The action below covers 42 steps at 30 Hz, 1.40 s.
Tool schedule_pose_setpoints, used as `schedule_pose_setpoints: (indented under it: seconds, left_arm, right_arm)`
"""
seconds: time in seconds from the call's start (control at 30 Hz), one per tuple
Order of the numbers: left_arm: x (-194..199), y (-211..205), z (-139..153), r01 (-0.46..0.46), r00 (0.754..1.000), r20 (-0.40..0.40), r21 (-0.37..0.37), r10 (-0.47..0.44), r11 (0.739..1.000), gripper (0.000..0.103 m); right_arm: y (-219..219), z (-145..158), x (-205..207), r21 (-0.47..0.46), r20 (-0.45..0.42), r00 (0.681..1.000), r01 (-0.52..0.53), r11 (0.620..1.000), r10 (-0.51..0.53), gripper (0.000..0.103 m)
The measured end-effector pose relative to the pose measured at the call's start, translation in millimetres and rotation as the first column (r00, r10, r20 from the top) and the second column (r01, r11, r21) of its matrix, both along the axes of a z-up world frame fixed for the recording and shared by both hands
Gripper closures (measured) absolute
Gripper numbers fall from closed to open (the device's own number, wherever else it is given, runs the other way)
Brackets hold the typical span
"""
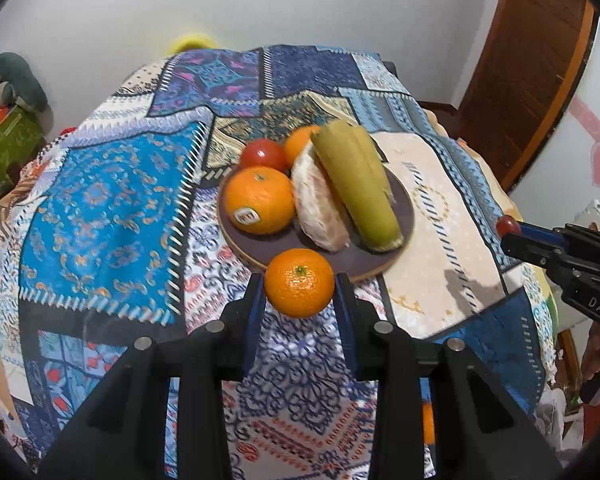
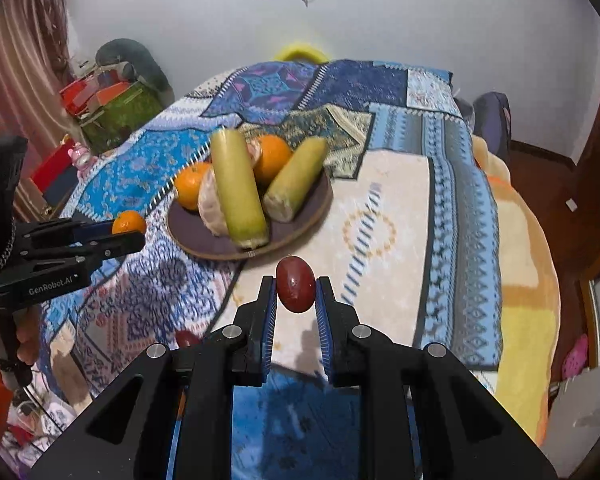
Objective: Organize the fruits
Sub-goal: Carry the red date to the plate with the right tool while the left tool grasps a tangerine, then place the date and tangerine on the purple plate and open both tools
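Fingers of the left gripper [image 1: 299,285] pinch a mandarin [image 1: 299,282]; the right gripper [image 2: 295,290] pinches a small red fruit [image 2: 295,289]. Both hang at the plate's [image 1: 406,210] six o'clock edge, probably bound for its pile of fruit.

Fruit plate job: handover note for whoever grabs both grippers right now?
Left gripper: shut on a small orange, held above the cloth just short of the plate.
Right gripper: shut on a small dark red fruit, also in the air near the plate's front rim.
On the plate: stickered orange, another orange, tomato, peeled citrus, two corn cobs.
Done: most fruit plated.
Left: probably set both held fruits on the plate. One more red fruit lies on the cloth near the right gripper.
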<state>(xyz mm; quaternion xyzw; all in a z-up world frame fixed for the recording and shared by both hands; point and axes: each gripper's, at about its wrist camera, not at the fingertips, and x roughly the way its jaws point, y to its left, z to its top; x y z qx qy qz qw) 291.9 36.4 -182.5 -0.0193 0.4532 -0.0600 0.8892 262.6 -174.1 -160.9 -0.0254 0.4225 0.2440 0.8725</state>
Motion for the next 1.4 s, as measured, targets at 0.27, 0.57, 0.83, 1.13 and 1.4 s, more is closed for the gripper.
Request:
schedule_pose_setpoints:
  seconds: [0.27,0.57,0.83,1.13,1.4]
  left_arm:
    - [17,7,-4,-0.013,1.000,0.005,-0.010,0.013,1.000,0.069]
    - [36,7,-19,-0.001,1.000,-0.006,-0.012,0.000,1.000,0.069]
    - [49,10,-35,-0.006,0.999,-0.032,-0.019,0.005,1.000,0.069]
    - [53,10,-41,-0.007,0.999,-0.041,-0.021,0.006,1.000,0.069]
    - [51,11,-39,-0.018,0.999,-0.051,-0.040,0.016,0.999,0.062]
  right_arm:
    - [17,5,21,0.026,0.023,1.000,-0.007,1.000,0.006,0.085]
    - [37,-7,44,0.024,0.020,1.000,-0.025,0.999,0.024,0.085]
    - [46,-25,60,0.012,-0.016,0.999,-0.038,0.999,0.038,0.085]
    - [49,-40,69,0.007,-0.050,0.998,-0.044,0.999,0.045,0.084]
    - [52,-42,68,-0.023,-0.065,0.996,-0.059,0.998,0.057,0.084]
